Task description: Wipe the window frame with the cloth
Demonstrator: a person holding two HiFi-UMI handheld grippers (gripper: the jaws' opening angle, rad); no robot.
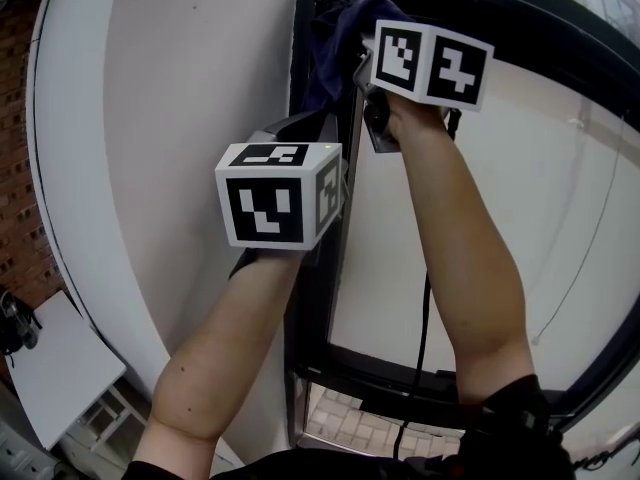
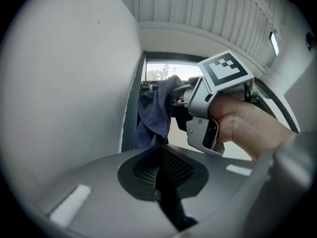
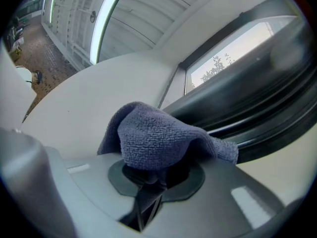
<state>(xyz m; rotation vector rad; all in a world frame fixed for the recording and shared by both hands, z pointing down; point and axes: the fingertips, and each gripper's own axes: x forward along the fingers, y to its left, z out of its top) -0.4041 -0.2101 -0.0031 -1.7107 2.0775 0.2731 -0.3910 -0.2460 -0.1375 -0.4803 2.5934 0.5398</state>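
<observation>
Up high, we pinch the blue microfibre cloth (image 3: 153, 138) in our right gripper (image 3: 148, 175) jaws at the dark metal window frame (image 1: 312, 328) top corner; left gripper (image 2: 161, 172) jaws pressed together, empty.

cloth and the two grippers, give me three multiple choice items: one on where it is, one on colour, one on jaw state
1. Where is the cloth?
A. in the left gripper
B. in the right gripper, up by the window frame
C. folded on a table

2. What colour is the cloth?
A. yellow
B. white
C. dark blue

3. How do the left gripper's jaws stand?
A. shut, nothing between them
B. clamped on the cloth
C. wide apart

Answers:
1 B: the right gripper view shows the cloth bunched in its jaws beside the dark frame.
2 C: it looks dark blue in every view.
3 A: the left gripper view shows its pads together and empty.
</observation>
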